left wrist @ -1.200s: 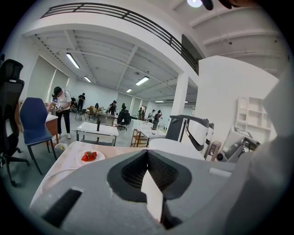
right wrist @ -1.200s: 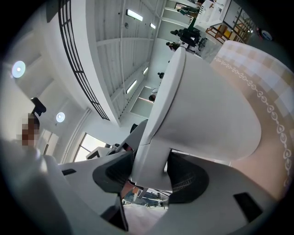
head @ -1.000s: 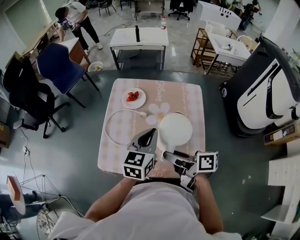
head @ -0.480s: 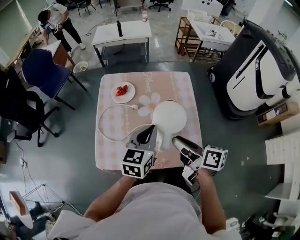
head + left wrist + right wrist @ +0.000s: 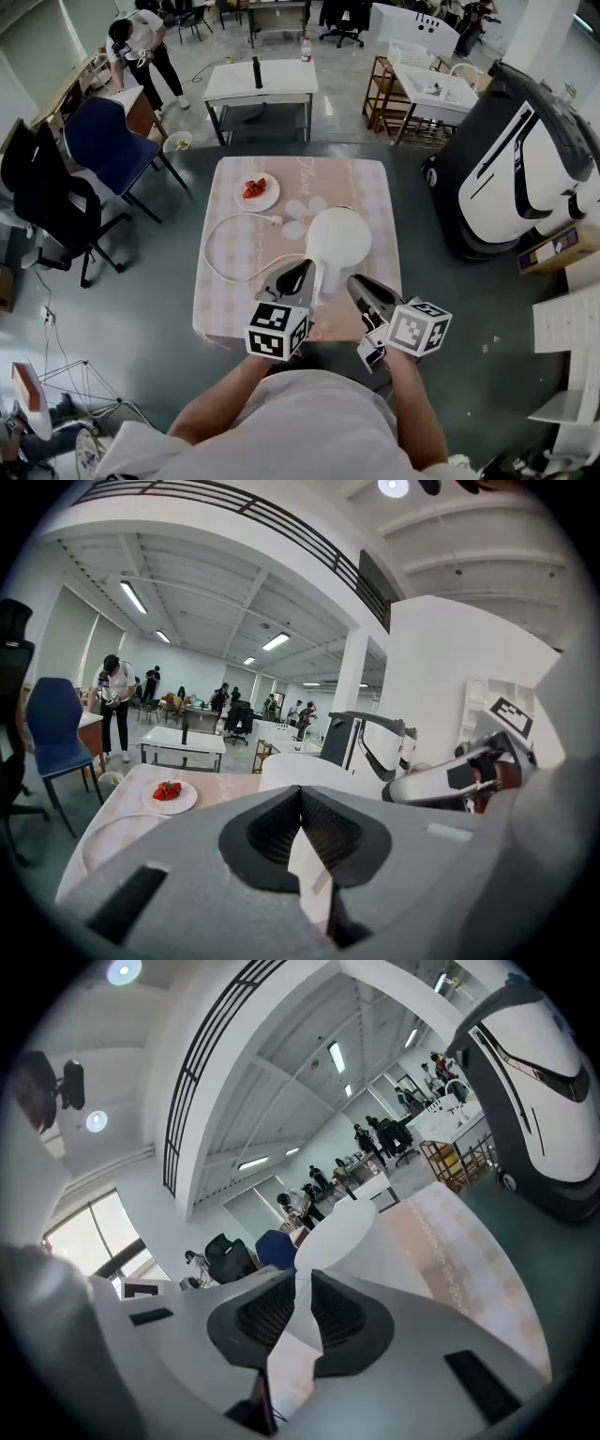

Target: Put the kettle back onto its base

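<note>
The white kettle (image 5: 339,239) stands on the pink checked table (image 5: 375,187), its handle pointing toward me. My left gripper (image 5: 302,272) is shut on that handle; a white sliver shows between the pads in the left gripper view (image 5: 302,803). My right gripper (image 5: 356,281) hovers just right of the handle. It points up the table beside the kettle body (image 5: 342,1232). Its jaws have just been closing and now leave a narrow gap with nothing between them (image 5: 302,1288). A white cord (image 5: 217,253) loops from a loose plug (image 5: 278,221) back under the left gripper. The base itself is hidden.
A plate of strawberries (image 5: 255,191) sits at the table's far left, next to a pale flower shape (image 5: 305,211) on the cloth. A blue chair (image 5: 108,136) and a black chair (image 5: 37,187) stand left; a large white-and-black machine (image 5: 525,169) stands right.
The right gripper has swung from lying level and wide open near the handle to pointing up the table, raised a little, its jaws nearly together. The left gripper keeps its hold.
</note>
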A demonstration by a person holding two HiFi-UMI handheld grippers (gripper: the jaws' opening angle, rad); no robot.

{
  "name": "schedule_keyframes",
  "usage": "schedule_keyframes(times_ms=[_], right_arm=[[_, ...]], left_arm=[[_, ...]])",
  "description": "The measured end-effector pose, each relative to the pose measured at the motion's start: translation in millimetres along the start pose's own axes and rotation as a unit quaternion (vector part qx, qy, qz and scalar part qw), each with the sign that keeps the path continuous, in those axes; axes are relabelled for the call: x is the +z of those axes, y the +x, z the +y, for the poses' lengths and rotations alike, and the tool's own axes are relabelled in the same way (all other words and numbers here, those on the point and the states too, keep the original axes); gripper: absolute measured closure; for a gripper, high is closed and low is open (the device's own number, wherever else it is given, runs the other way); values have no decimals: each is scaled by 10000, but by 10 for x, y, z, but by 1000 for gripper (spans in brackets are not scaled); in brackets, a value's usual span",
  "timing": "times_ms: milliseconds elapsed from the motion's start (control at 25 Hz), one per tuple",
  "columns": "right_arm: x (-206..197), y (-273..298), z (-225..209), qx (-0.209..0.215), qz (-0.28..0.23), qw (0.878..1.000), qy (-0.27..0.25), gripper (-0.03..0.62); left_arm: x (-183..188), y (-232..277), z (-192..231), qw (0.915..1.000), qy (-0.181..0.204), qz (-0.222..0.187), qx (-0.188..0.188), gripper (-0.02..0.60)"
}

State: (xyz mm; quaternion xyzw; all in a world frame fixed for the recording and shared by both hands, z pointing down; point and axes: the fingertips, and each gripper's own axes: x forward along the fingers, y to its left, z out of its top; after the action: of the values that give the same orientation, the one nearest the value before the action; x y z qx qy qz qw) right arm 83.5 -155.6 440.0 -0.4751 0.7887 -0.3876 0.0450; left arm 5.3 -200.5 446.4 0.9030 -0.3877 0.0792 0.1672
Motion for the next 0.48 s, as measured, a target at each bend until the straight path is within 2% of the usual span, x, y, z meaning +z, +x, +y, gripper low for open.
schedule_keyframes(times_ms=[480], right_arm=[[-137, -421, 158, -38, 26, 9939, -1102, 588]], left_arm=[[-77, -324, -459, 9989, 69, -95, 457, 575]])
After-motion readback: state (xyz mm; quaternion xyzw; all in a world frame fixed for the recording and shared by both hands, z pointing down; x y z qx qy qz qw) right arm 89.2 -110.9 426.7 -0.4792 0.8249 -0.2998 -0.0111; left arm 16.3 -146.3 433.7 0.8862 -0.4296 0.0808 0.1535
